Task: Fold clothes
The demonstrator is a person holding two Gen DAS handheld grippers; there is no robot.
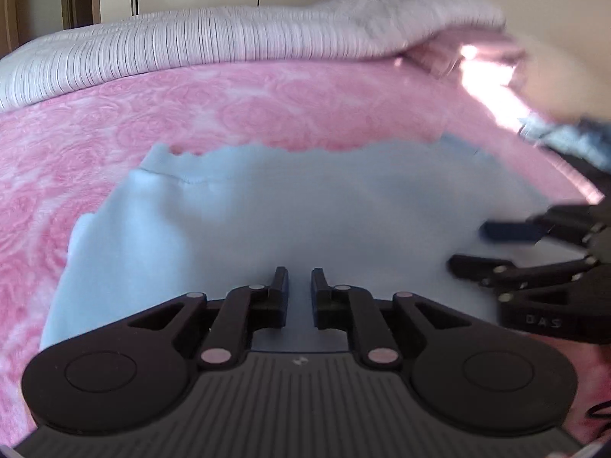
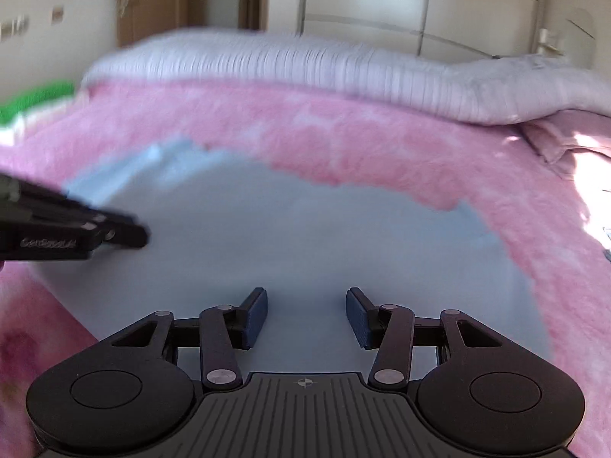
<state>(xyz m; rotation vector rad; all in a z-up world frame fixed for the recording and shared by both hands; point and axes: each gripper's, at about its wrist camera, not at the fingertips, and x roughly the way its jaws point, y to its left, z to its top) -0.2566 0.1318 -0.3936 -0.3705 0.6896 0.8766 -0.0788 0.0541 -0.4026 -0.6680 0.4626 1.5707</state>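
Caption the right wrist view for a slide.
Open right claw over light blue garment on pink blanket; left claw at left.

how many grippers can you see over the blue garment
2. The left gripper hangs over the near edge of the light blue garment, fingers a little apart. The right gripper is beside it on the right, jaws wider open. Neither holds cloth.

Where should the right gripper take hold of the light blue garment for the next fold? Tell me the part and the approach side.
Probably the far right corner of the light blue garment, where its edge meets the pink blanket. The cloth lies flat, so only an edge offers a lip to pinch. The right gripper is open above the middle; reach forward and right, coming in low from the blanket side.
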